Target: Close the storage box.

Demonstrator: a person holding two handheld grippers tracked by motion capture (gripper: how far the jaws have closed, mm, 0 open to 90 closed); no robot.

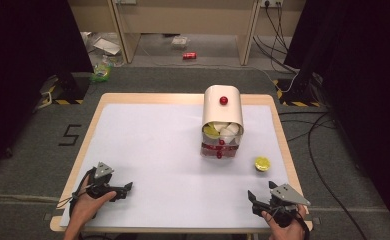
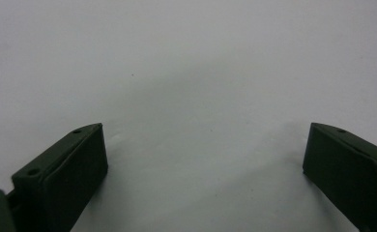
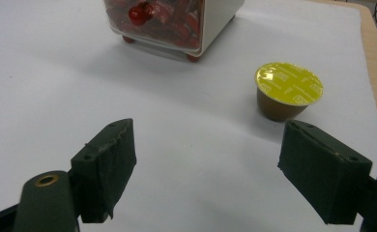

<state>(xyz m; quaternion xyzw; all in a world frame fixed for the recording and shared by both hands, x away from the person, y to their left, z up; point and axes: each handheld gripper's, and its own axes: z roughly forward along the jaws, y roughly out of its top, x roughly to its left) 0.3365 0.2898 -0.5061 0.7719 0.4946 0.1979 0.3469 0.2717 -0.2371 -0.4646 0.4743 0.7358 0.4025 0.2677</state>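
step in hand: approach, by my reading. the right gripper (image 1: 261, 200) sat near the table's front right corner, aimed toward the capsule (image 1: 262, 163); nothing was gripped.
capsule location: on the white mat (image 1: 153, 150), right side, alone, a little to the right of and nearer the person than the capsule dispenser (image 1: 223, 122), well apart from it. in the right gripper view the capsule (image 3: 288, 90) lay ahead of the jaws and off to the right, just beyond the right-hand jaw, not between them.
capsule pose: upright on its narrow base, yellow foil lid facing up and level. its axis ran vertical; round in plan, so no long axis across the table to line up with.
right gripper state: jaws wide apart, empty, only mat between them.
left gripper (image 1: 122, 190) state: jaws wide apart, empty; the left gripper view had bare mat (image 2: 186, 87) between them. it rested low at the front left, well away from capsule and dispenser.
dispenser: cream body with rounded top and a red knob (image 1: 223, 100); pale and yellow capsules visible in the upper opening, red ones behind the clear lower front (image 3: 160, 19).
next move, judged: swing the right gripper to its right and forward until the capsule sits centred between the jaws, then close on the brown side wall below the lid rim. any approach angle should serve.
risk, judged: the light capsule could tip or skid if one jaw touches first.
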